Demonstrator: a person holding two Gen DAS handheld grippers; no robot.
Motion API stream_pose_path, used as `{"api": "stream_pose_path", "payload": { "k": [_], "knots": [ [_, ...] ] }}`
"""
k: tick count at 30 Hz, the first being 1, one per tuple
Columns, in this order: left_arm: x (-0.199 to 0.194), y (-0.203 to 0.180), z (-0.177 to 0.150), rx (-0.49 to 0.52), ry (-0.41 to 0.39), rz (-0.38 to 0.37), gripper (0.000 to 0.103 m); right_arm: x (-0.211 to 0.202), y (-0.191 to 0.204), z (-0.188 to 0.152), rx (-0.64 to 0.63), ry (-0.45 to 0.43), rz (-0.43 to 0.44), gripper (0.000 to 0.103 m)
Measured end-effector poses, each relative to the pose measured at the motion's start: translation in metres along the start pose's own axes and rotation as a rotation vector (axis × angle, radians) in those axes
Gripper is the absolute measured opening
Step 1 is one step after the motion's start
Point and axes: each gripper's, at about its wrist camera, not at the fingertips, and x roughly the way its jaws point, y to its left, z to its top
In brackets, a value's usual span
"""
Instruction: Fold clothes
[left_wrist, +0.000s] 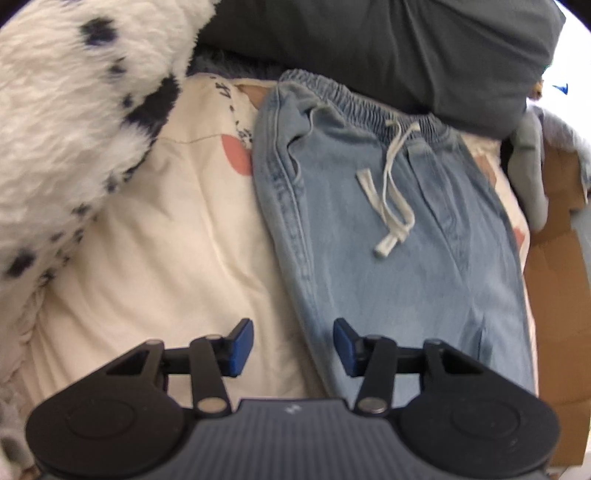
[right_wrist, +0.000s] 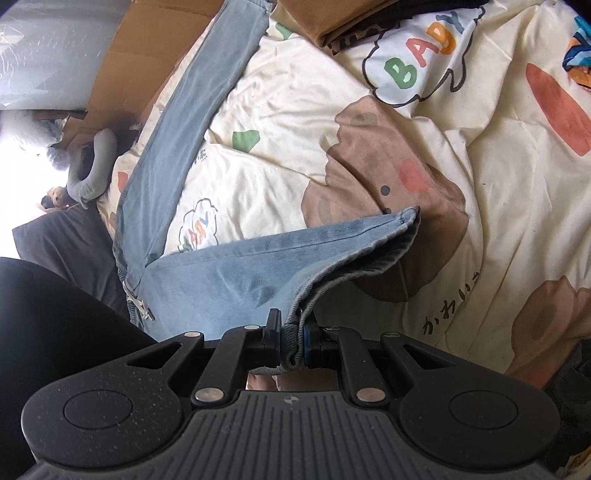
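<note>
The light-blue jeans (left_wrist: 388, 229) lie flat on the printed bedcover (left_wrist: 177, 206), long axis running straight ahead of the left gripper (left_wrist: 293, 347), waistband at the far end. Its fingers stand apart and hold nothing; the trouser edge runs between them, nearer the right-hand pad. The right gripper (right_wrist: 291, 341) is clamped on a hem (right_wrist: 369, 236), lifting that leg; the other leg stretches away ahead-left. A cardboard box (left_wrist: 557, 266) beside the bed probably holds nothing visible.
</note>
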Motion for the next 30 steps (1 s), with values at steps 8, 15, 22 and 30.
{"api": "stream_pose_path", "payload": {
  "k": [8, 15, 22, 30],
  "knots": [
    [0.025, -0.007, 0.029, -0.058, -0.028, 0.014, 0.034, -0.005, 0.0, -0.002, 0.019, -0.021, -0.024, 0.009],
    [0.029, -0.008, 0.043, -0.112, -0.04, -0.008, 0.011, -0.009, 0.007, -0.002, 0.018, -0.037, -0.027, 0.009],
    [0.01, -0.02, 0.047, -0.06, -0.057, -0.04, 0.008, -0.014, 0.009, 0.001, 0.02, -0.066, -0.011, 0.009],
    [-0.011, -0.057, 0.057, 0.004, -0.082, -0.096, 0.006, -0.027, 0.02, 0.012, 0.005, -0.121, 0.025, 0.009]
  ]
}}
